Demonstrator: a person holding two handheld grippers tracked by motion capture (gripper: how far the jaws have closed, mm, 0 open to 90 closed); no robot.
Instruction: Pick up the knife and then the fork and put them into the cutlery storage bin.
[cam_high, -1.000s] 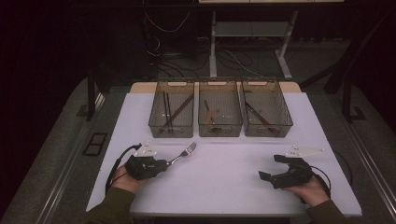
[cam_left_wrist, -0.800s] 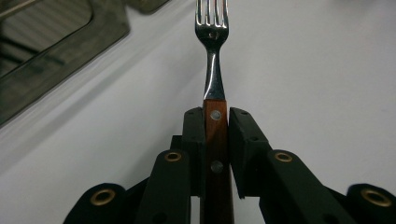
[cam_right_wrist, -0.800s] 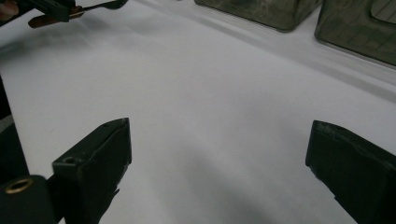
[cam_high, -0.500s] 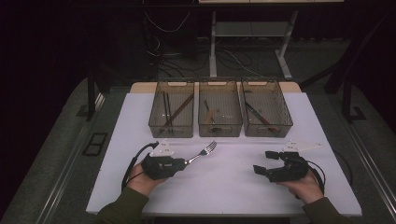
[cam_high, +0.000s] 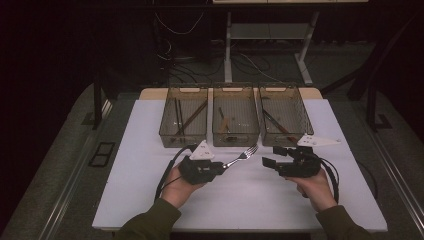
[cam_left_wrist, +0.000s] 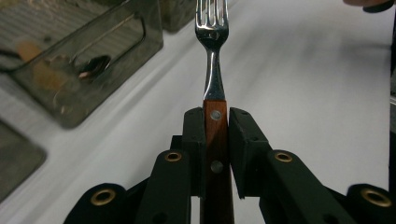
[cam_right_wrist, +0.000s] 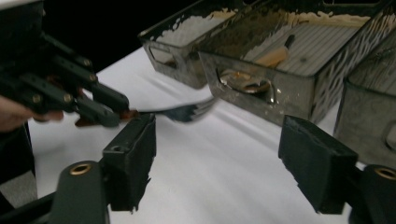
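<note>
Fork (cam_left_wrist: 215, 116) clamped by handle in left gripper (cam_high: 218, 168), carried from table's (cam_high: 150, 200) left edge toward middle bin (cam_high: 236, 121); right gripper (cam_right_wrist: 224, 158) jaws just narrowing, nothing between.

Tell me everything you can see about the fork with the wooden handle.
The fork with a shiny metal head and reddish-brown riveted wooden handle is clamped at its handle between the black pads of the left gripper. It is held above the white table, tines pointing toward the middle clear plastic bin. Nothing else touches it.
</note>
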